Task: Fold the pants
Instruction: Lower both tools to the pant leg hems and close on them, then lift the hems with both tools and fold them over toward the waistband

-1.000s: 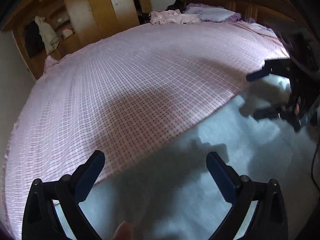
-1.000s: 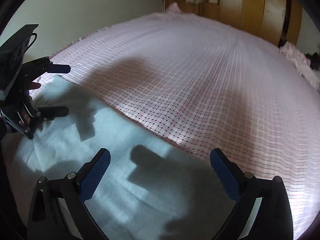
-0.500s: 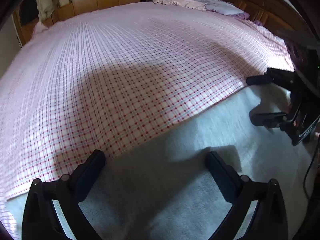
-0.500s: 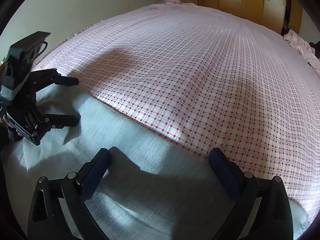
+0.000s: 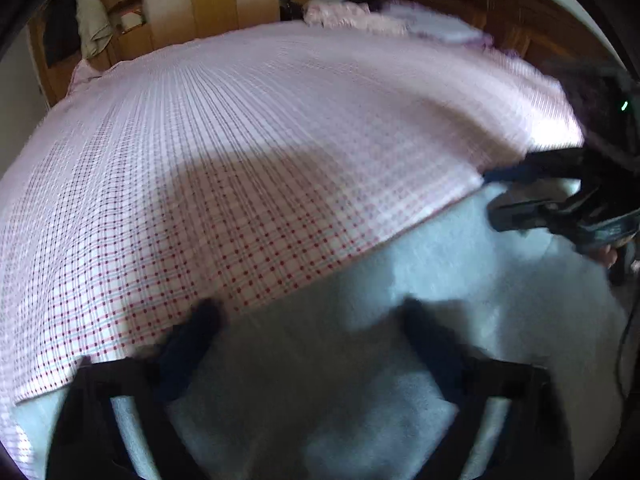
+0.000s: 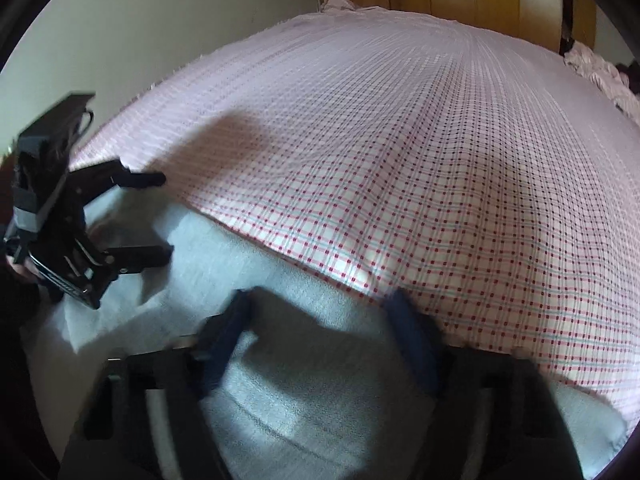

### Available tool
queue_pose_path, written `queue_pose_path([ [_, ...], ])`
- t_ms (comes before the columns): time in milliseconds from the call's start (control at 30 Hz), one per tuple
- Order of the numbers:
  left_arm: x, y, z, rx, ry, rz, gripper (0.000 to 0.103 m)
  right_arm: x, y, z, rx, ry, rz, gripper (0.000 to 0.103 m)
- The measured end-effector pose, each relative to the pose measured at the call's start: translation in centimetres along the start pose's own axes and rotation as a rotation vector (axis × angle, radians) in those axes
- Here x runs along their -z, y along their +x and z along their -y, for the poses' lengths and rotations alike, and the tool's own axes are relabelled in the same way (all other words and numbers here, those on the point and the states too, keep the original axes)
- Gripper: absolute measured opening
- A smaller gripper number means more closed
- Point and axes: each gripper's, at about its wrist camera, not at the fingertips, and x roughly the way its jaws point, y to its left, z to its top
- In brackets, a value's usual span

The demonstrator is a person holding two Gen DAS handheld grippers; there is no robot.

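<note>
pink checked bedsheet (image 5: 248,168) fills the room beyond both tools; the left gripper (image 5: 312,320) and right gripper (image 6: 320,312) have just been closing, jaws partway in over the pale grey pants (image 6: 280,368) directly beneath them. whether the pads pinch cloth yet i cannot tell, since both are blurred. no fold looks made, and the pants run off frame.

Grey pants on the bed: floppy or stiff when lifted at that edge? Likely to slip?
Probably floppy: the grey pants already lie creased and draped flat on the checked bedsheet. Likely light, as the cloth looks thin. Slipping seems unlikely, since the weave looks matte and textured, though a pinch might catch one layer only.
</note>
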Motion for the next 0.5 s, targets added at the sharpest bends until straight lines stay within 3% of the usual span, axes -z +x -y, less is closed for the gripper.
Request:
queue_pose_path([
  [33,0.0,-0.4,-0.3,0.025,-0.015,0.016,0.034,0.0,-0.2,0.0,-0.008,-0.006,0.0,0.017],
  [67,0.0,-0.8,-0.6,0.054,-0.028,0.015,0.004,0.0,-0.4,-0.2,-0.014,-0.028,-0.003,0.011],
  [167,0.3,-1.5,-0.4,0.049,-0.005,0.008,0.004,-0.1,-1.2,-0.8,-0.003,-0.074,-0.004,0.001],
  [500,1.5,-7.2,1.2,0.043,-0.031,0.064,0.004,1.1,-4.7,-3.4,0.07,-0.147,0.088,0.0],
])
